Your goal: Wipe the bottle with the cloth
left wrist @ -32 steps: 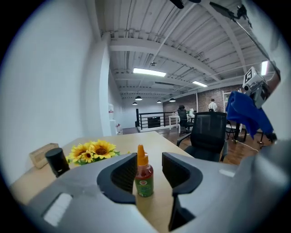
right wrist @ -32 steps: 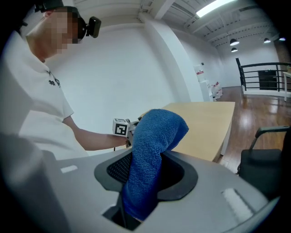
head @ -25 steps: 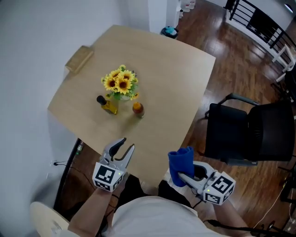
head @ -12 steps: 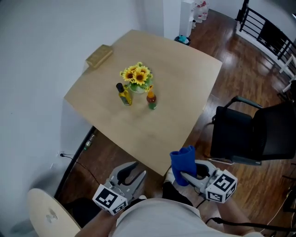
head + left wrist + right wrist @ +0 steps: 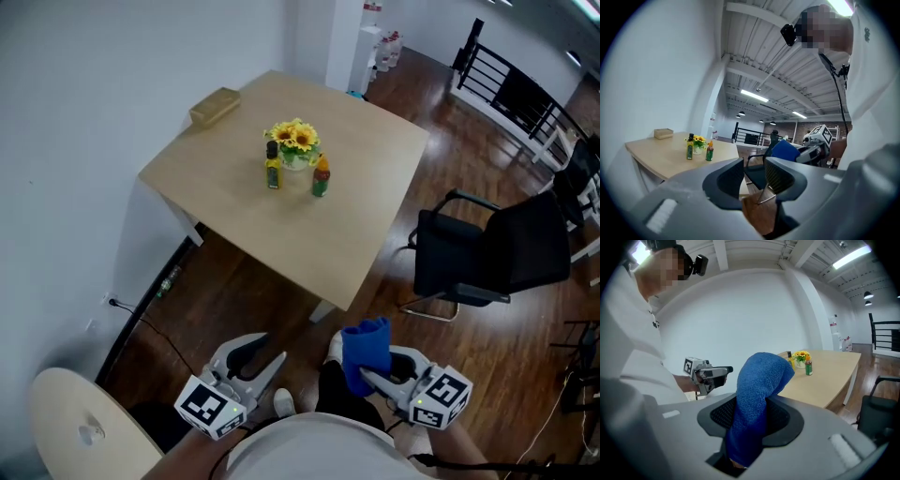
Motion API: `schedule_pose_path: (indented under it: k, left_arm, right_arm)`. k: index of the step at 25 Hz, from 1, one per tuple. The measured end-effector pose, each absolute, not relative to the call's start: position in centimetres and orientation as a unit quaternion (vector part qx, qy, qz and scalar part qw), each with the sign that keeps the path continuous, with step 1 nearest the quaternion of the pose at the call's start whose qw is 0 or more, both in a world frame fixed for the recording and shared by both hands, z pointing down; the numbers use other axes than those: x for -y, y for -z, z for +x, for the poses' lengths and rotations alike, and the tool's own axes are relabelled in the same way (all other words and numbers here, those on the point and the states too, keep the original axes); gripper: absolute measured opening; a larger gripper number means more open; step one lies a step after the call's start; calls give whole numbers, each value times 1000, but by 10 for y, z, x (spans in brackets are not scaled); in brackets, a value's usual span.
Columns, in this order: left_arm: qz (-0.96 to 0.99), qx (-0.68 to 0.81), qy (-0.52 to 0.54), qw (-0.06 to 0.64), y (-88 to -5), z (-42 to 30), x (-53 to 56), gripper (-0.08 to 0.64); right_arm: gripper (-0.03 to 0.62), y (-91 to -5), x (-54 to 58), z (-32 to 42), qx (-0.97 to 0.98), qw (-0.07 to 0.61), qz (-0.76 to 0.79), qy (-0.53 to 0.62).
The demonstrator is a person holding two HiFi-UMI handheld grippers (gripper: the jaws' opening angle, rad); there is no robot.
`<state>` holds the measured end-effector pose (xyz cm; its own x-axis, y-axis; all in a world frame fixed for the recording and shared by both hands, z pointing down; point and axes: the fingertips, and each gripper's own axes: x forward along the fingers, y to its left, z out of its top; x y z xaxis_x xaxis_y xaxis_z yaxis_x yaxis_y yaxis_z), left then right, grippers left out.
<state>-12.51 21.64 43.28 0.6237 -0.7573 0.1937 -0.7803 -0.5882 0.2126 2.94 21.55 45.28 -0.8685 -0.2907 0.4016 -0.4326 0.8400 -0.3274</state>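
Two small bottles stand far off on the wooden table [image 5: 356, 234]: a yellow one with a black cap [image 5: 273, 169] and a darker one with an orange cap [image 5: 322, 177]. Both also show in the left gripper view, black-capped bottle [image 5: 689, 149] and orange-capped bottle [image 5: 709, 152], and small in the right gripper view as the orange-capped bottle [image 5: 808, 367]. My right gripper [image 5: 367, 373] is shut on a blue cloth [image 5: 366, 349], which stands up between its jaws [image 5: 757, 394]. My left gripper [image 5: 272, 348] is open and holds nothing [image 5: 754, 176]. Both grippers hang over the floor, well short of the table.
A vase of sunflowers [image 5: 296, 141] stands right behind the bottles. A wooden block [image 5: 215, 105] lies at the table's far left corner. A black office chair [image 5: 487, 258] stands right of the table. A round pale seat [image 5: 80, 431] is at my lower left, by the white wall.
I have backed away from the table: it now looks smaller and farther, and both grippers have moved from its near edge to over the floor. The cloth stays gripped.
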Motion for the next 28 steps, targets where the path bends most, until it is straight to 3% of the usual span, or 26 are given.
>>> schedule_pose_path:
  k: [6, 12, 28]
  left_arm:
    - [897, 417, -43, 139, -434, -133, -280, 150]
    - [903, 408, -17, 135, -411, -115, -317, 150]
    - [926, 372, -49, 44, -367, 15, -388, 148]
  right_arm:
    - [158, -441, -293, 28, 943, 194, 193, -191]
    - [158, -420, -326, 30, 953, 176, 187, -162]
    - [158, -412, -415, 121, 961, 156, 180, -142]
